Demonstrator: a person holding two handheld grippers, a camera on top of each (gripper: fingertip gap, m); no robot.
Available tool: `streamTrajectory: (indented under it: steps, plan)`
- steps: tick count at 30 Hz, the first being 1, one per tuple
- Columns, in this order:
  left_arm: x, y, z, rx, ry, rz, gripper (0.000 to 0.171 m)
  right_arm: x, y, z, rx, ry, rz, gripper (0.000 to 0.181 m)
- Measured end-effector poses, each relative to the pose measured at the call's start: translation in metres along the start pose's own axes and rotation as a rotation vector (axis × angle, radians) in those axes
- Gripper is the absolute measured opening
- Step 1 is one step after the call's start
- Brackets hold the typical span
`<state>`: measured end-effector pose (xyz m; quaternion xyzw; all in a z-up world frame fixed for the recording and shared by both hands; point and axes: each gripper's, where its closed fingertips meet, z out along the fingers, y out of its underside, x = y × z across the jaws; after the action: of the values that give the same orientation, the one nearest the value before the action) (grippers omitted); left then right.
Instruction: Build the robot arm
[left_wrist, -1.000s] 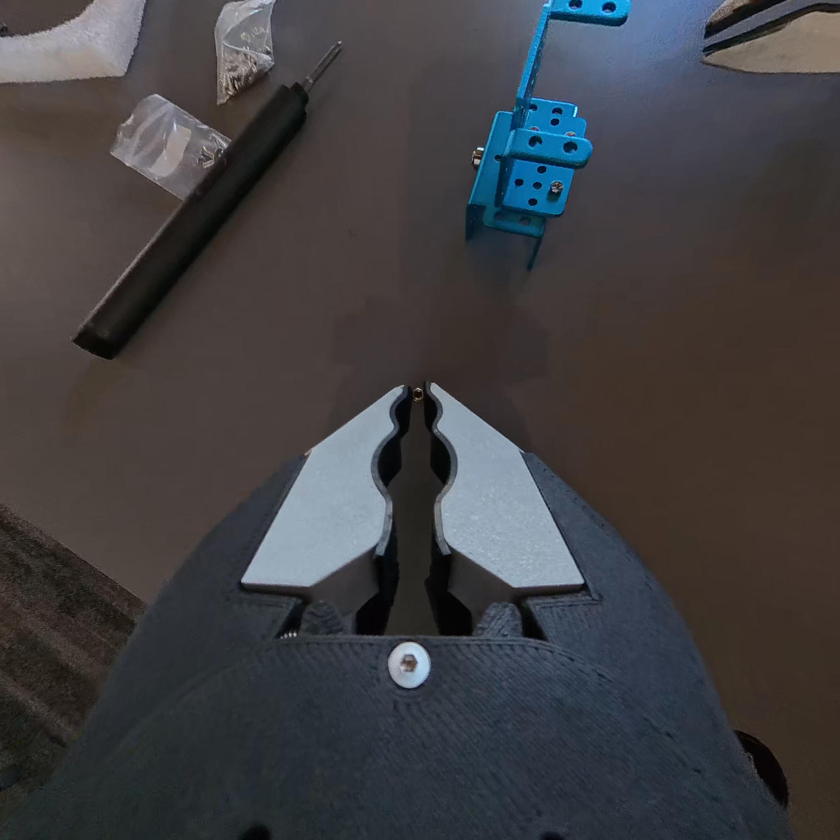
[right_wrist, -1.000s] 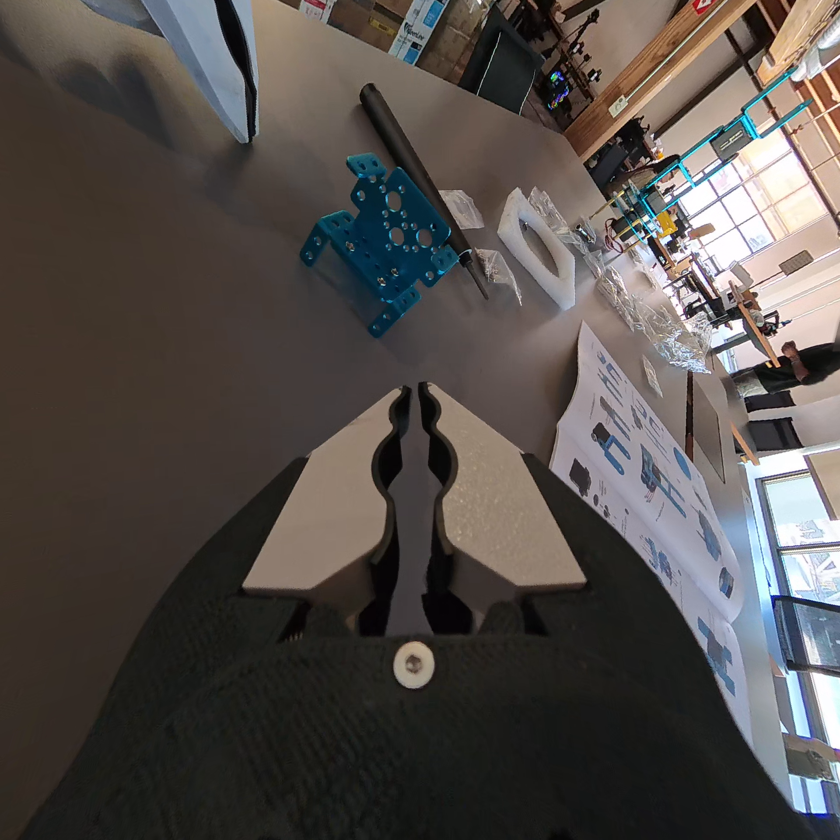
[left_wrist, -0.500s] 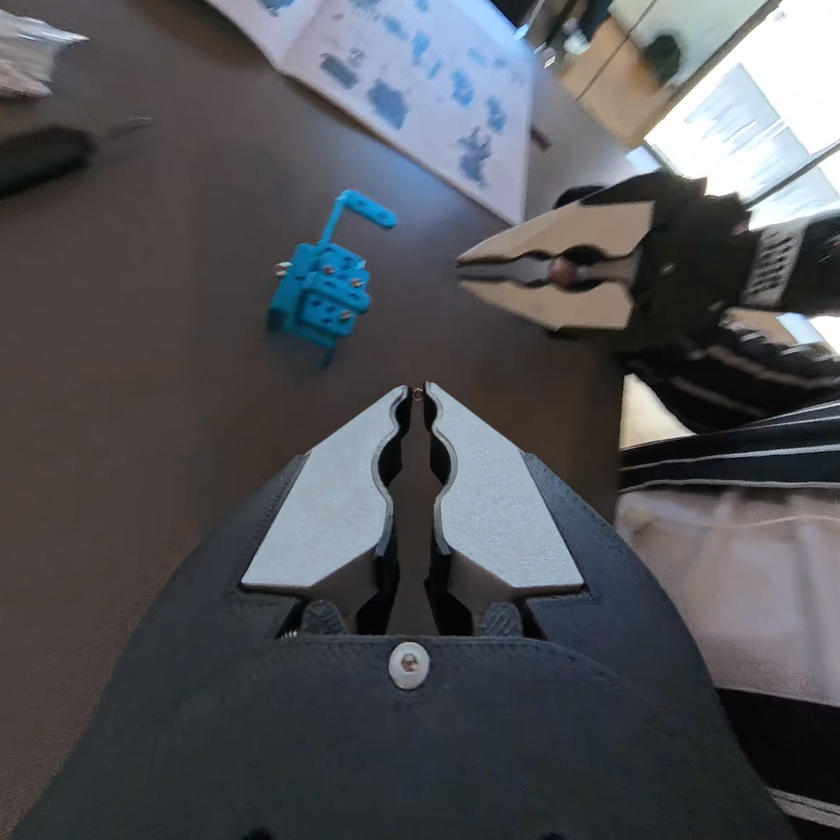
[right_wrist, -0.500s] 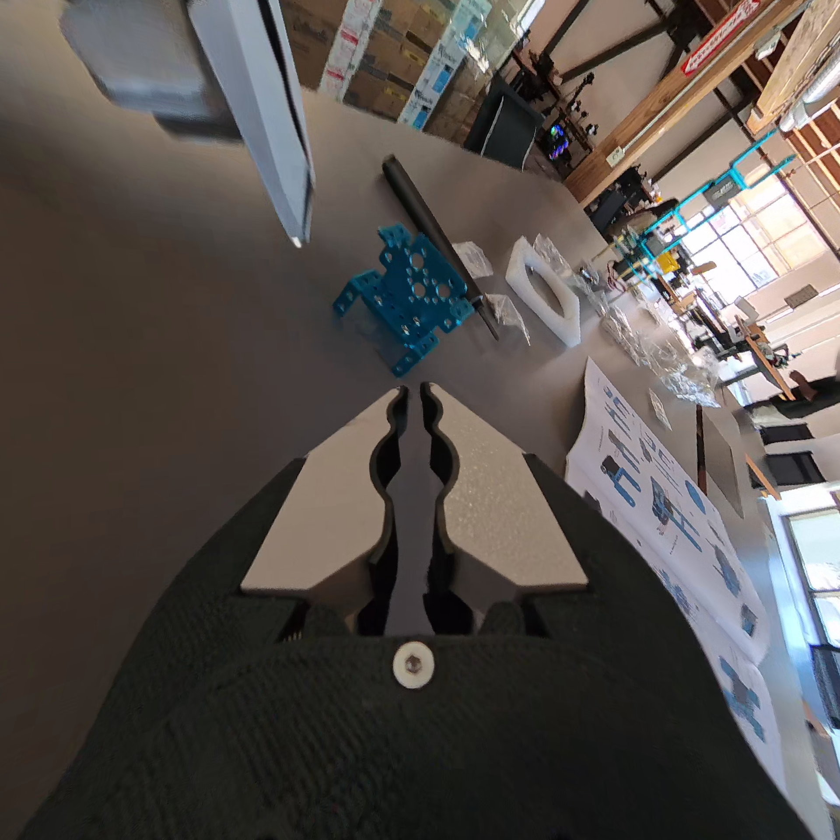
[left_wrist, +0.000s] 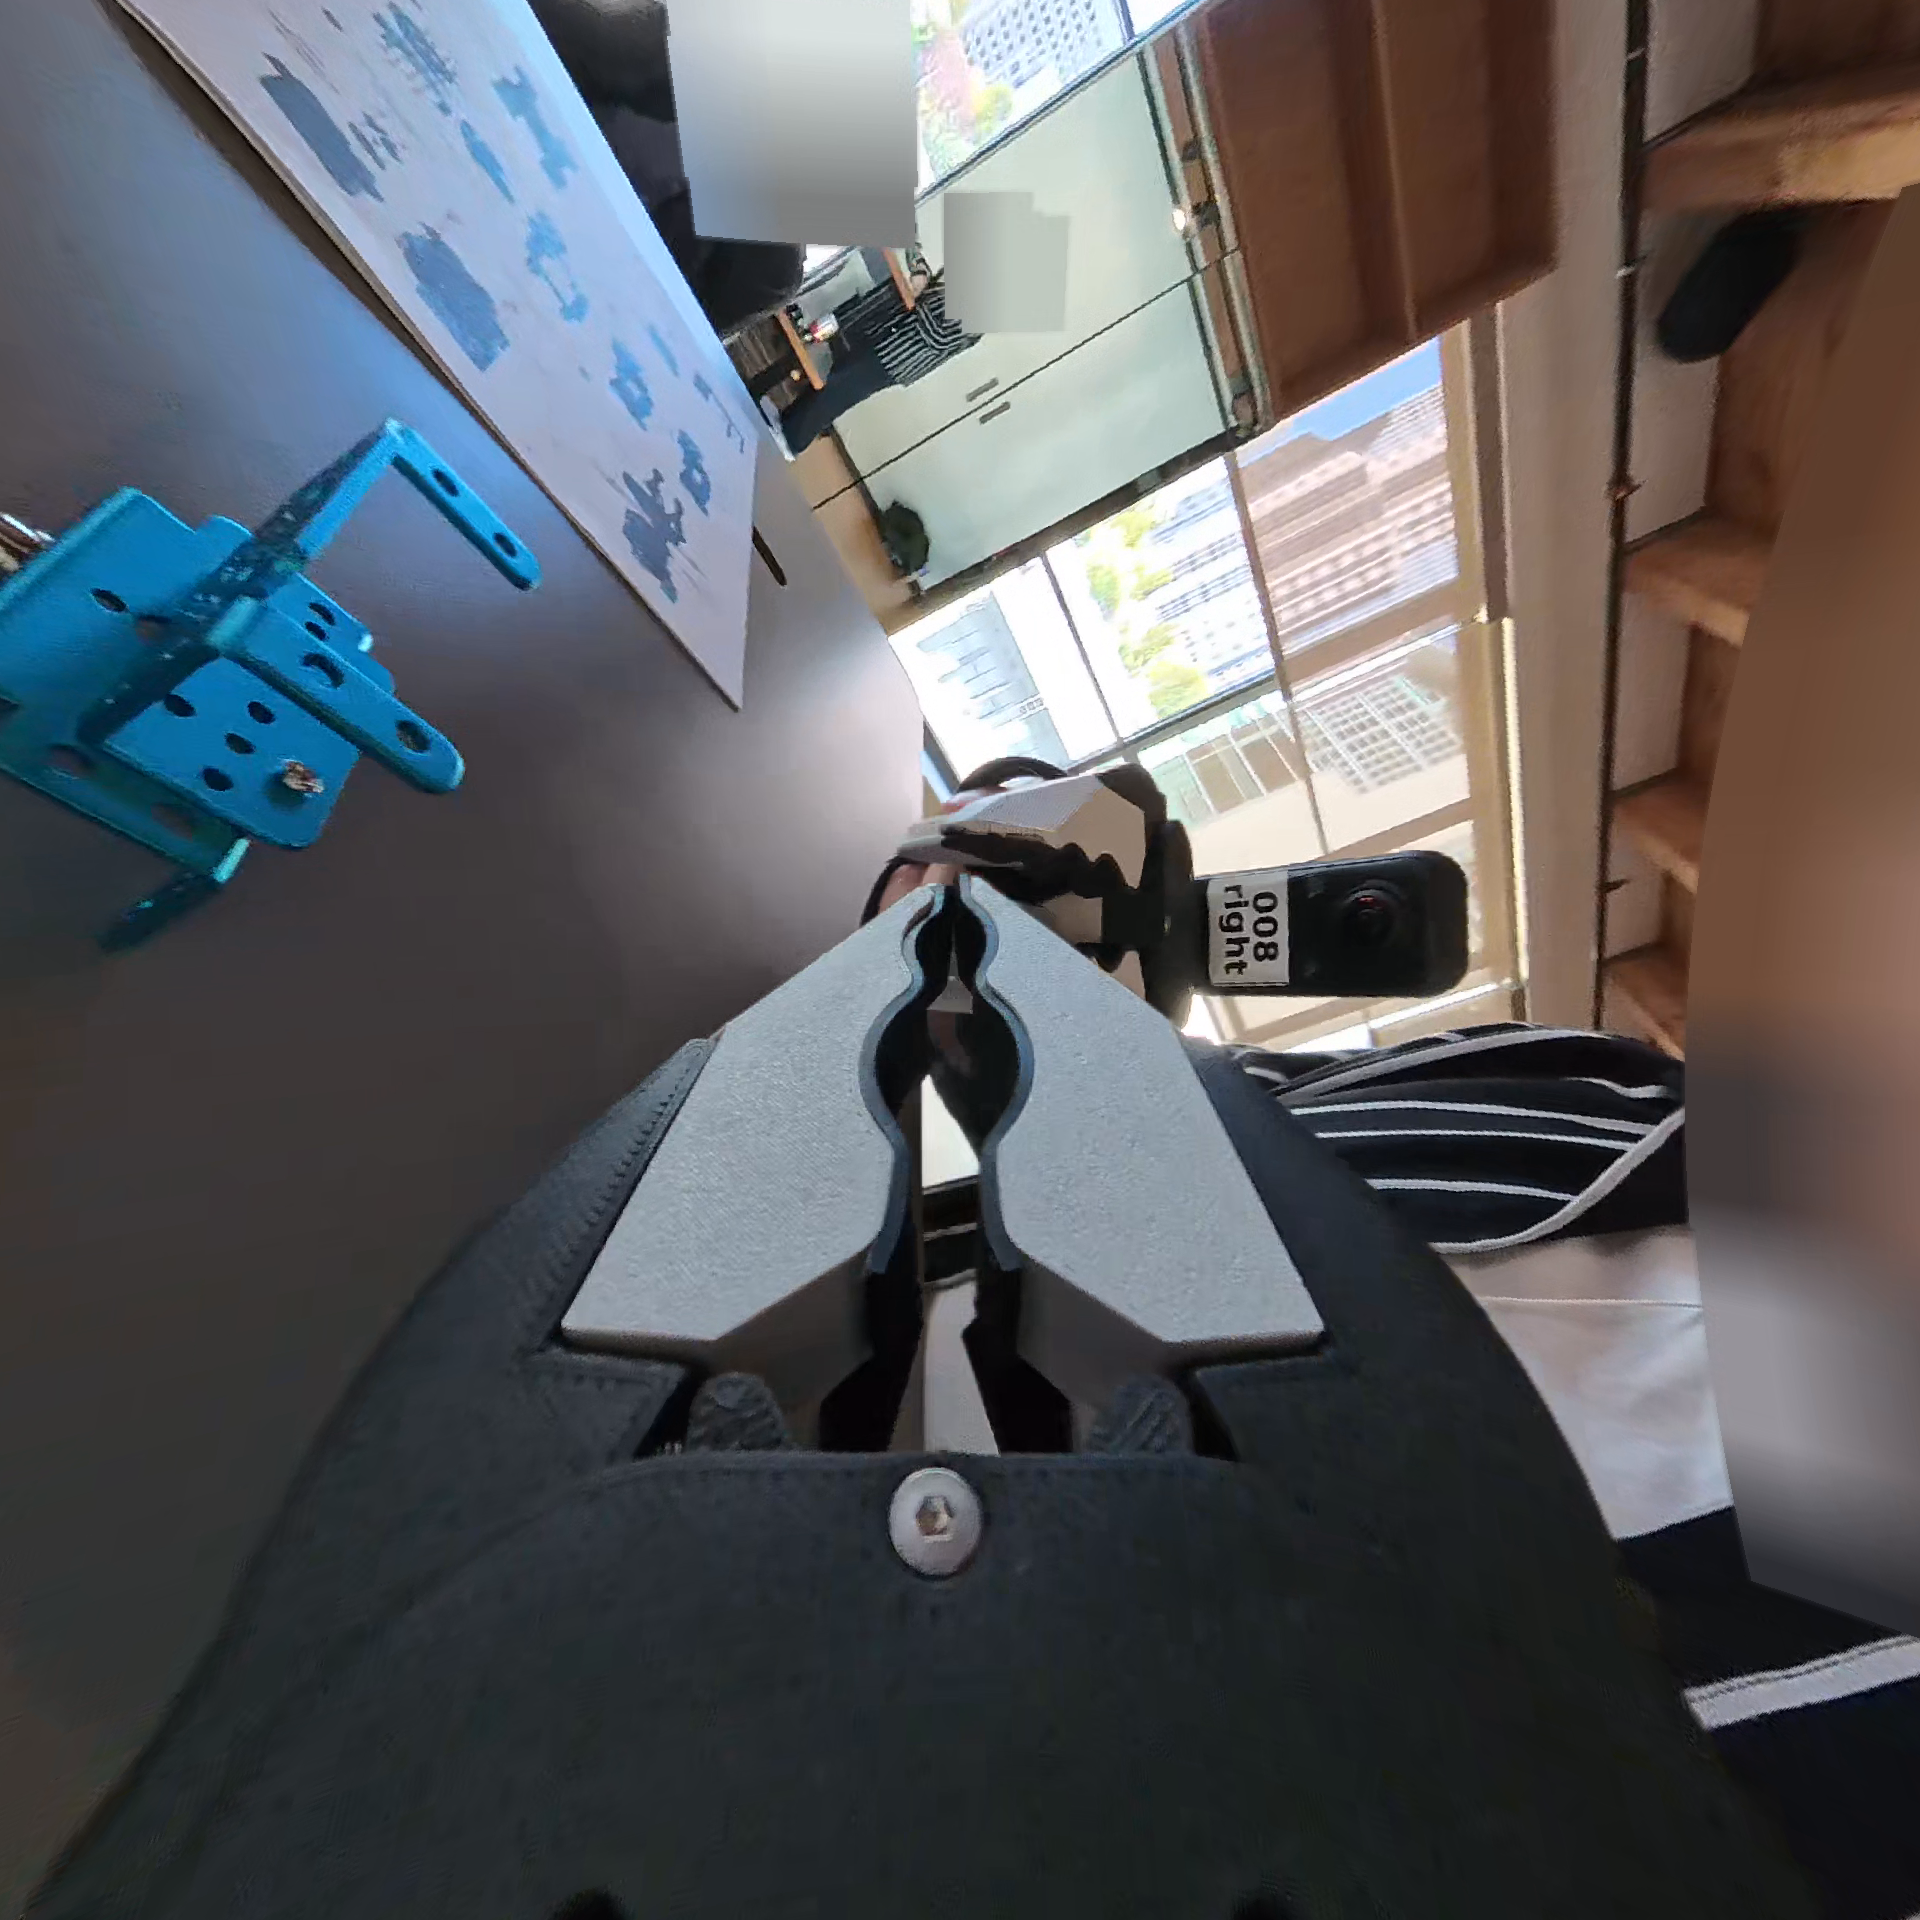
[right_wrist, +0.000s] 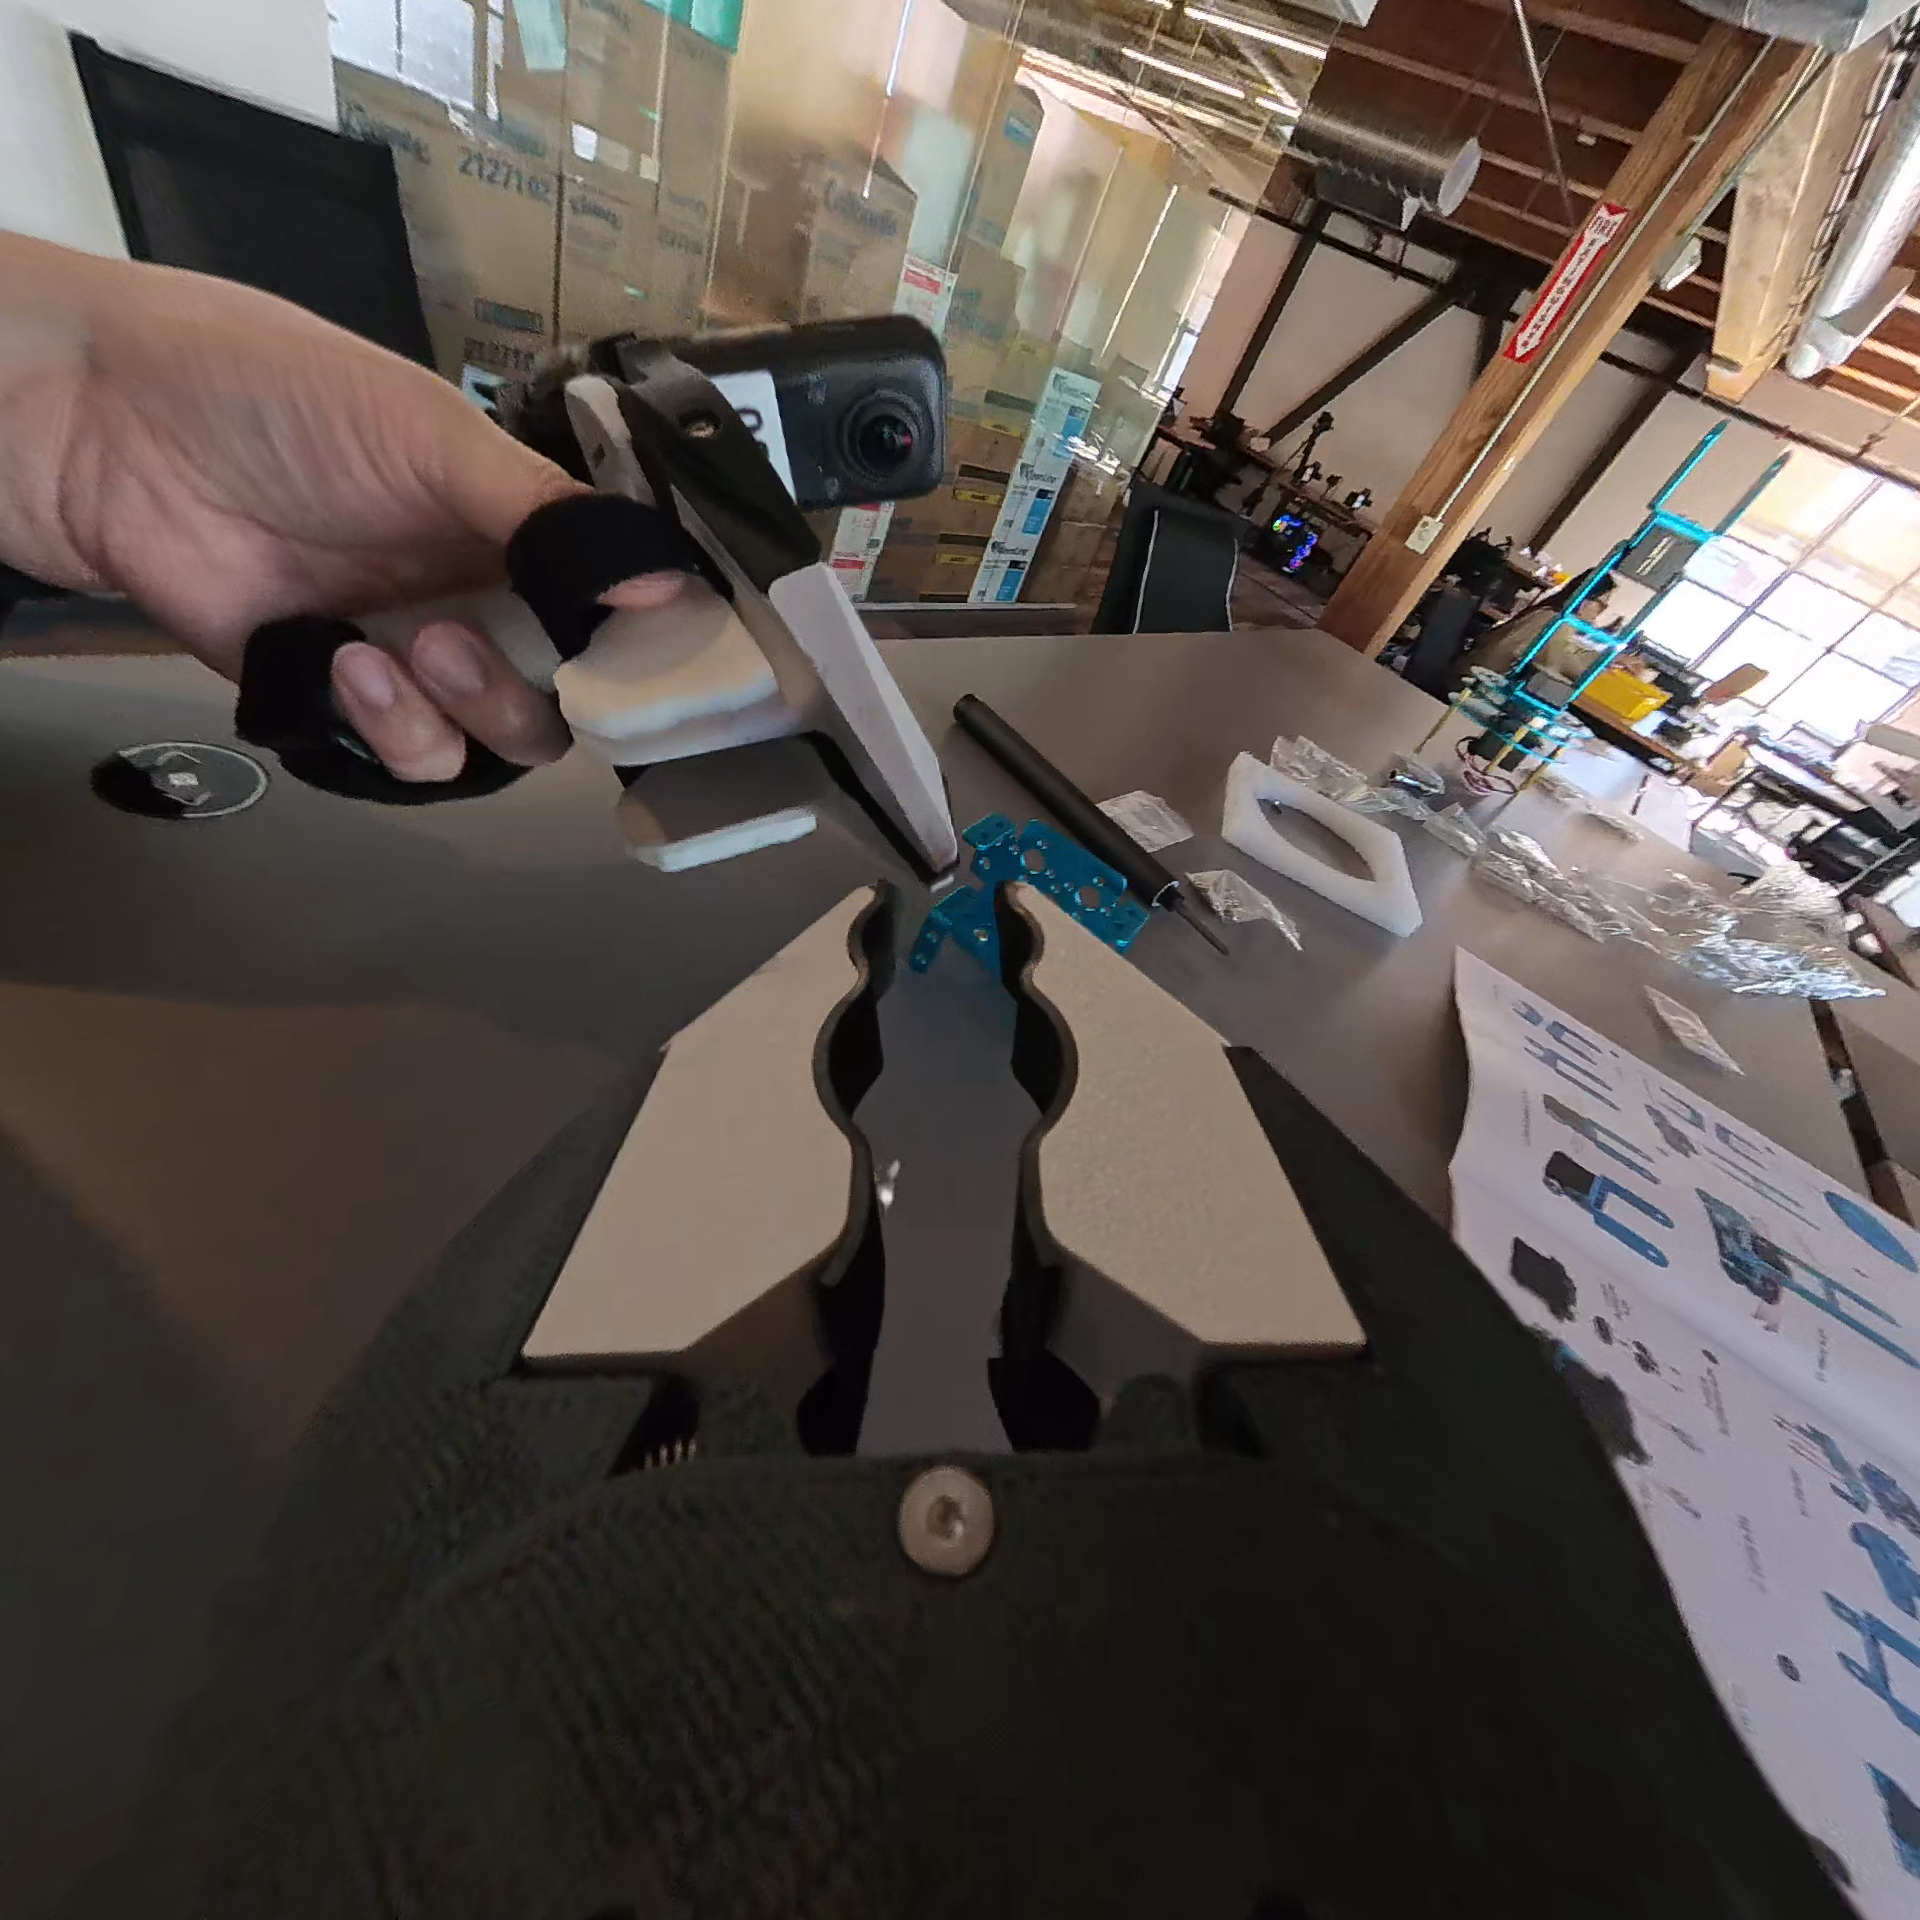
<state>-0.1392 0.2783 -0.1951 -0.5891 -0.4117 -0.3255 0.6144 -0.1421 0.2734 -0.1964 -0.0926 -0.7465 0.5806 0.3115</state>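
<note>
My left gripper (left_wrist: 954, 896) is shut; in the right wrist view (right_wrist: 938, 868) a hand (right_wrist: 260, 499) holds it, with a tiny pale metal part pinched at its tip. My right gripper (right_wrist: 943, 899) is open, its tips right under the left gripper's tip. In the left wrist view the right gripper (left_wrist: 930, 847) sits just behind my left tips. Both hover above the dark table (right_wrist: 312, 987). A blue perforated metal bracket (right_wrist: 1039, 883) stands on the table just beyond the tips; in the left wrist view the bracket (left_wrist: 208, 675) is at the far left.
A black rod (right_wrist: 1060, 800), small plastic bags (right_wrist: 1236, 899), a white foam block (right_wrist: 1320, 852) and crinkled foil bags (right_wrist: 1662, 914) lie beyond the bracket. A printed sheet (right_wrist: 1714, 1299) lies at the right. A round grommet (right_wrist: 182, 774) sits in the table at the left. My left and right fingertips are right by each other.
My left gripper has swung right and lifted to meet the right gripper tip to tip. The right gripper's jaws have opened from nearly shut.
</note>
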Motion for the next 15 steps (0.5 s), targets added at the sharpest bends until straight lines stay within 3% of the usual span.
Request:
streamTrajectory:
  steps: [5, 8, 12, 15]
  plan:
    - [-0.025, 0.002, 0.000, -0.002, -0.118, -0.008, 0.000, 0.012, 0.045, -0.003, -0.171, 0.017, -0.015, 0.013]
    - [-0.036, -0.001, -0.009, 0.024, -0.175, -0.002, 0.000, 0.032, 0.046, -0.011, -0.149, 0.080, 0.004, 0.008]
    - [-0.044, -0.002, -0.016, 0.040, -0.232, 0.014, 0.000, 0.047, 0.041, -0.017, -0.070, 0.037, 0.183, 0.009]
    - [-0.044, -0.007, -0.021, 0.062, -0.257, 0.033, 0.000, 0.081, 0.058, -0.035, -0.163, 0.089, 0.177, 0.012]
